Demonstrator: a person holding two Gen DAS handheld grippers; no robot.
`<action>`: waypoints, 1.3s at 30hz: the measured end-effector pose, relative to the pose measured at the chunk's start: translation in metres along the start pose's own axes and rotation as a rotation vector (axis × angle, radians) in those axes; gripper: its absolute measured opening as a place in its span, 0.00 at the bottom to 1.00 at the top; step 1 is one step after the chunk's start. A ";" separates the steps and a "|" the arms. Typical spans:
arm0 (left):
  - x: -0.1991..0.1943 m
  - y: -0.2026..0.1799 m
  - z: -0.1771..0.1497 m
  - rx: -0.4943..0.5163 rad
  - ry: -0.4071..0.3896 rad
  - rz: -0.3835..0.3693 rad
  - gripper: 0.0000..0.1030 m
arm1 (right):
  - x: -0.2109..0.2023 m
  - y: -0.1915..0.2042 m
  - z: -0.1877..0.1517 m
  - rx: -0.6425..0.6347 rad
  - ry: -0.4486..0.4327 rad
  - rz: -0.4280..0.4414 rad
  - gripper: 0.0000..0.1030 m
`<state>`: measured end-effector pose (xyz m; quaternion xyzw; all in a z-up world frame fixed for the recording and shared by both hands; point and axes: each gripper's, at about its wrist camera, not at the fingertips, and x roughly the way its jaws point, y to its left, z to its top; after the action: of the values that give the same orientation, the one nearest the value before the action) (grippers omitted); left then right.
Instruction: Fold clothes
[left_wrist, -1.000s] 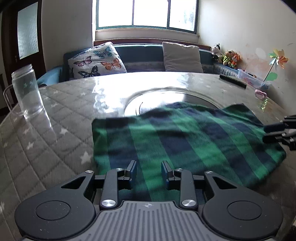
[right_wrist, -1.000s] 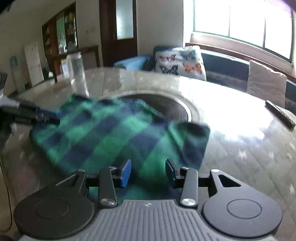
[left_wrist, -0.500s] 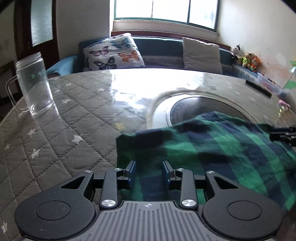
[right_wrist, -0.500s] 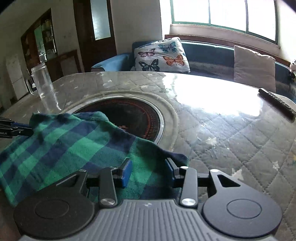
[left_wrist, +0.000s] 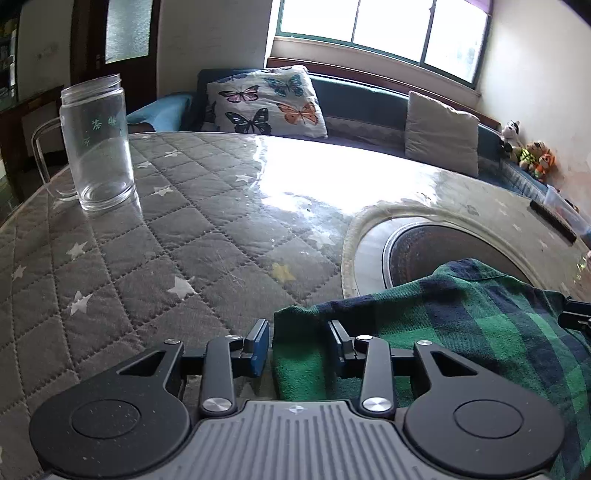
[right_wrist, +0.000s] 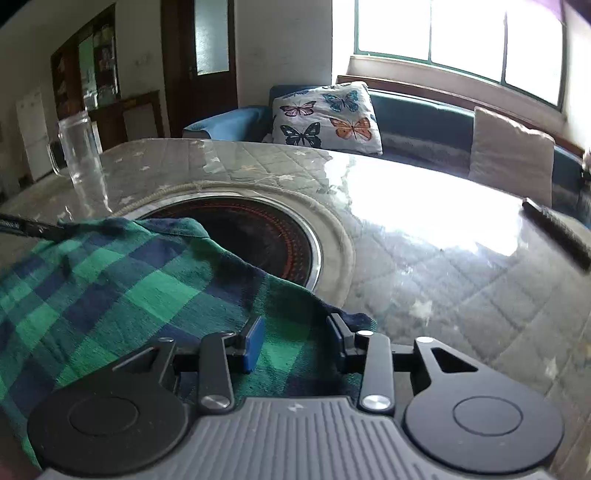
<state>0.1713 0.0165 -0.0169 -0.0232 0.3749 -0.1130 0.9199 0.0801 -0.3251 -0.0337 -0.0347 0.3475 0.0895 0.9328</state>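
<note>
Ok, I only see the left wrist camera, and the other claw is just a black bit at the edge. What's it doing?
Observer: The right claw sits over the near right corner of the checked cloth. Its jaws have just been closing, with the cloth between them, but the pads are apart.
Operator: Does it have the whole corner?
Observer: Not quite. A dark blue tip of the corner pokes out past its right finger.
Operator: And that round thing in the table?
Observer: From that side the cooktop shows red dotted rings on black glass.
</note>
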 end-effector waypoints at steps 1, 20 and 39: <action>0.000 -0.001 0.000 -0.008 -0.002 0.003 0.39 | 0.002 0.000 0.002 -0.007 0.000 -0.005 0.34; -0.046 0.026 -0.017 -0.108 -0.028 0.070 0.70 | -0.050 0.117 0.012 -0.303 -0.035 0.193 0.51; -0.076 0.026 -0.041 -0.157 -0.035 0.000 1.00 | -0.049 0.287 -0.026 -0.717 -0.046 0.421 0.49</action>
<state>0.0956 0.0608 0.0024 -0.0972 0.3663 -0.0830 0.9217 -0.0276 -0.0542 -0.0215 -0.2835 0.2728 0.3946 0.8304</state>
